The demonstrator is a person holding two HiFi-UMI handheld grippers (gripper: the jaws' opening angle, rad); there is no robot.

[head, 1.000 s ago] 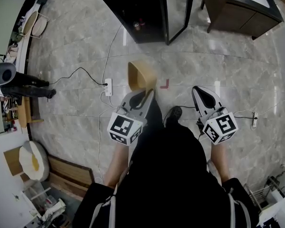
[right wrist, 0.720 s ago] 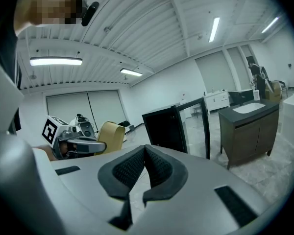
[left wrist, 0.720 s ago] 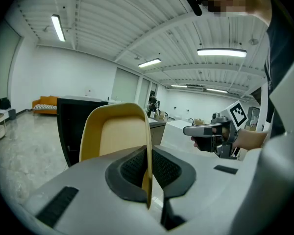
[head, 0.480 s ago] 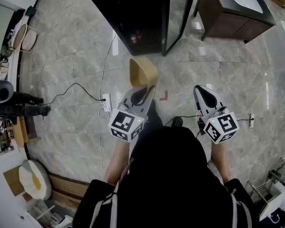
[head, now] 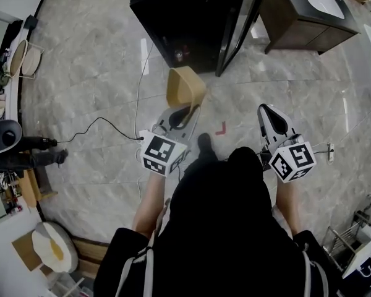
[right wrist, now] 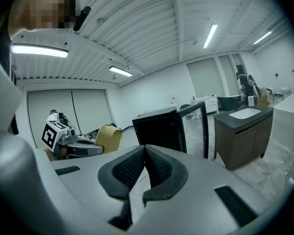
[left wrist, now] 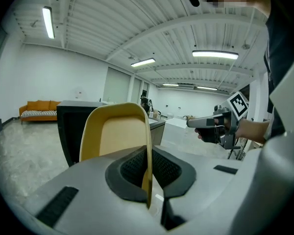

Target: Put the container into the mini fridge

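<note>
Left gripper point(head: 187, 109) is clamping its jaws on the wall of the tan container point(head: 184, 86), holding it over the floor point(head: 93, 73) just short of the mini fridge point(head: 179, 14); fridge door point(head: 240, 26) is standing open; right gripper point(head: 267, 110) is empty, jaws together; judging pickup done, insertion and release remaining; no legible writing is showing, only square markers on the cubes point(head: 162, 155).

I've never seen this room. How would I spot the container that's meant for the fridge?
Find the black mini fridge with its glass door swung open, at the top of the head view. Just in front of it, above the grey marble floor, the left hand-held gripper pinches the container by its wall. Nothing else near the fridge is tan and round-cornered.
</note>
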